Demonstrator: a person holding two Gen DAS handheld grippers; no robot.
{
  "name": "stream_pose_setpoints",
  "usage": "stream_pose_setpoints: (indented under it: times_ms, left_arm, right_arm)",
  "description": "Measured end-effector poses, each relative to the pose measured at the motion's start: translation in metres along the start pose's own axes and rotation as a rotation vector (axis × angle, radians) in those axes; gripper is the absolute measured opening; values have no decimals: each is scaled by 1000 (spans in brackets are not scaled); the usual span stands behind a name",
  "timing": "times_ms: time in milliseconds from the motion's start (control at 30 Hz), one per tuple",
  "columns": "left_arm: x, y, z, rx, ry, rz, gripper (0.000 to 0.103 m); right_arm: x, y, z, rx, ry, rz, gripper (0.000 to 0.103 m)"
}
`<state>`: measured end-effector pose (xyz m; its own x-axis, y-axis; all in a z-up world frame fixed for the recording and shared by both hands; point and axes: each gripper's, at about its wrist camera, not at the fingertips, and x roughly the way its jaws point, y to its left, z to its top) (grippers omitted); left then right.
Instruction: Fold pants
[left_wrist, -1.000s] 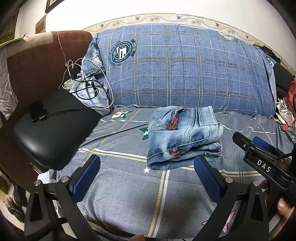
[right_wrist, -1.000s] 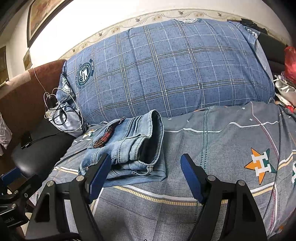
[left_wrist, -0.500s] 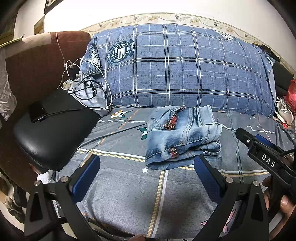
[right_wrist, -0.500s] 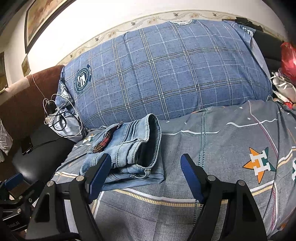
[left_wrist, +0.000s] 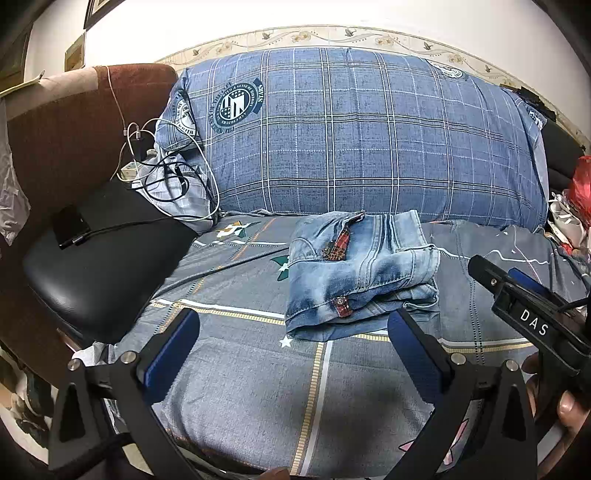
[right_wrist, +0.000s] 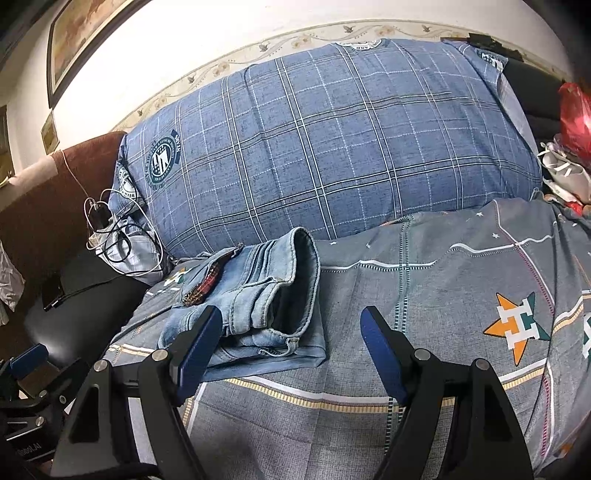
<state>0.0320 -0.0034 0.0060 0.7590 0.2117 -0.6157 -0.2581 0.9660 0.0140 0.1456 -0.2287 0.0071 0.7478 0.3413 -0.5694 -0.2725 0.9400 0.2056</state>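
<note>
Denim pants (left_wrist: 360, 273) folded (untouched), both jaws wide, empty

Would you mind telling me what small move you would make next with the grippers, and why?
Probably none on the jeans: draw both grippers back a little further. The jeans already lie folded in a compact stack on the bed, in front of the pillow. The left gripper and right gripper are both open, holding nothing, short of the cloth, so the fold looks done.
</note>
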Motion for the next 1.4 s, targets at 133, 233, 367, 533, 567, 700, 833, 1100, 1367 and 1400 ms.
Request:
stream_pose_setpoints:
  times_ms: [133, 233, 367, 533, 567, 700, 833, 1100, 1367, 1400]
  left_arm:
    - [0, 0, 0, 0, 0, -1, 102]
    - [0, 0, 0, 1, 1, -1, 102]
    - [0, 0, 0, 0, 0, 0, 102]
    - [0, 0, 0, 1, 0, -1, 102]
    - [0, 0, 0, 1, 0, -2, 102]
    - [-1, -1, 0, 2, 0, -1, 102]
    - [-1, -1, -1, 0, 1, 0, 102]
    - [-1, -1, -2, -5, 2, 0, 102]
    - [-1, -1, -4, -11, 3, -1, 102]
    - [-1, -1, -4, -11, 4, 0, 102]
  right_arm:
    - [1, 0, 0, 0, 1, 0, 78]
    - [0, 0, 0, 0, 1, 0, 78]
    - [0, 0, 0, -1, 0, 0, 78]
    - [1, 0, 0, -2, 0, -1, 78]
    - [1, 0, 0, -2, -1, -1, 78]
    - [2, 1, -1, -4, 3, -1, 78]
    - [2, 1, -1, -4, 4, -1, 78]
    - [2, 2, -1, -5, 5, -2, 78]
    - [4, 0, -2, -11, 9, 0, 78]
    - [4, 0, -2, -11, 10, 0, 78]
